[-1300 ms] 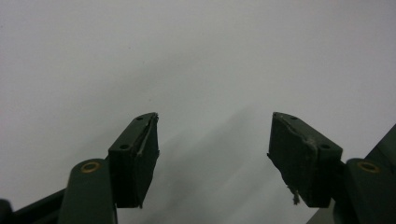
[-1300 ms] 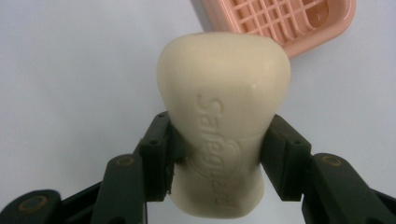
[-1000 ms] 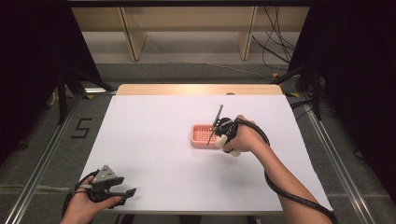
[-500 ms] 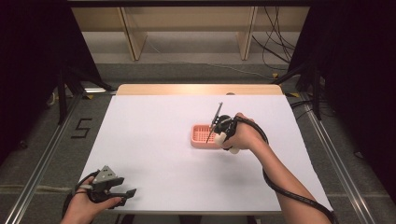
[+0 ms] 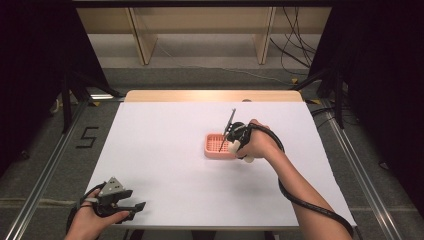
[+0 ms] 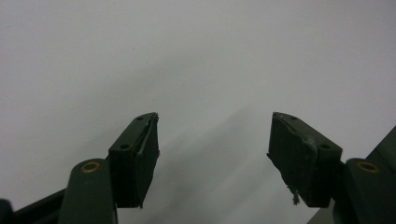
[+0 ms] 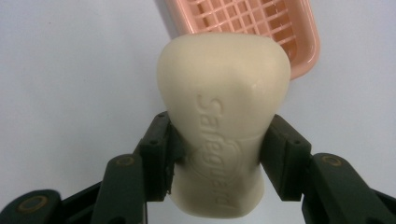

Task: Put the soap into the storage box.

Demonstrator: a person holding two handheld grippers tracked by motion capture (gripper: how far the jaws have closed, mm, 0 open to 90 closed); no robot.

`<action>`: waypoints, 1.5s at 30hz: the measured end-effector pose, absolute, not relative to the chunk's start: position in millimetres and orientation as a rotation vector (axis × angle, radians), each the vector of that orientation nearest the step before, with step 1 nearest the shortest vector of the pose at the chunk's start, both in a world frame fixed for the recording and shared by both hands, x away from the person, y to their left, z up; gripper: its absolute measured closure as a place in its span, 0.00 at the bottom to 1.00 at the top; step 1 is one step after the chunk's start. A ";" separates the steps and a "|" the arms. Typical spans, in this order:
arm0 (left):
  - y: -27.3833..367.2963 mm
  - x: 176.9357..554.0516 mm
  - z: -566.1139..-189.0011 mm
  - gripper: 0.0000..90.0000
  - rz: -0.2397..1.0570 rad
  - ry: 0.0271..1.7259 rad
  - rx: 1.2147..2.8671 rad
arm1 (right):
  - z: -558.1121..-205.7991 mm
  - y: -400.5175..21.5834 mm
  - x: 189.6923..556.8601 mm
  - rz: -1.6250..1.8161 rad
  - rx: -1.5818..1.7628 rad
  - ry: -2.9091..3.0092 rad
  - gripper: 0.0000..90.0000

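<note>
A cream bar of soap (image 7: 219, 126) with raised lettering is clamped between the jaws of my right gripper (image 7: 217, 154), which is shut on it. The soap (image 5: 236, 147) hangs just over the near right edge of a pink slotted soap dish (image 5: 217, 145) in the middle of the white table (image 5: 165, 150). In the right gripper view the dish (image 7: 261, 28) lies beyond the soap's far end. My left gripper (image 5: 135, 206) rests near the table's front left corner. Its jaws stand wide apart over bare white surface, and my left gripper (image 6: 212, 158) holds nothing.
A black cable (image 5: 300, 195) trails along the right forearm toward the table's front edge. A wooden strip (image 5: 215, 96) borders the table's far edge. Metal rails (image 5: 45, 170) run along the floor on both sides, and wooden shelf legs (image 5: 140, 35) stand behind the table.
</note>
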State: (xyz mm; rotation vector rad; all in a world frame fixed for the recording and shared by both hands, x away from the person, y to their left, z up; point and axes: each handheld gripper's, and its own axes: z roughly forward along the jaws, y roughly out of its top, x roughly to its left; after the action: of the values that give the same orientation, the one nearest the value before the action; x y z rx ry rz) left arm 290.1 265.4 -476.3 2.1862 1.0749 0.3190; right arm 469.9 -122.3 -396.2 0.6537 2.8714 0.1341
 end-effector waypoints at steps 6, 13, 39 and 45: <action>265.8 290.2 -475.9 0.37 0.316 1.073 2.198 | -394.3 -120.7 473.6 0.144 0.634 2.859 0.56; 264.0 290.1 -477.9 0.37 0.328 1.089 2.165 | -393.1 -117.7 477.9 0.180 0.615 2.868 0.56; 264.6 290.7 -477.8 0.37 0.325 1.093 2.167 | -392.8 -107.2 494.4 0.195 0.543 2.820 0.56; 264.7 290.5 -477.9 0.37 0.324 1.090 2.162 | -393.4 -104.7 497.9 0.204 0.534 2.815 0.56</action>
State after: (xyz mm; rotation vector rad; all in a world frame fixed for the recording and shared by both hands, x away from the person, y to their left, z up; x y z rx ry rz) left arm 290.5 264.7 -477.9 2.1624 1.0897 0.3239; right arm 497.9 -104.7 -393.4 0.5342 2.8149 0.2039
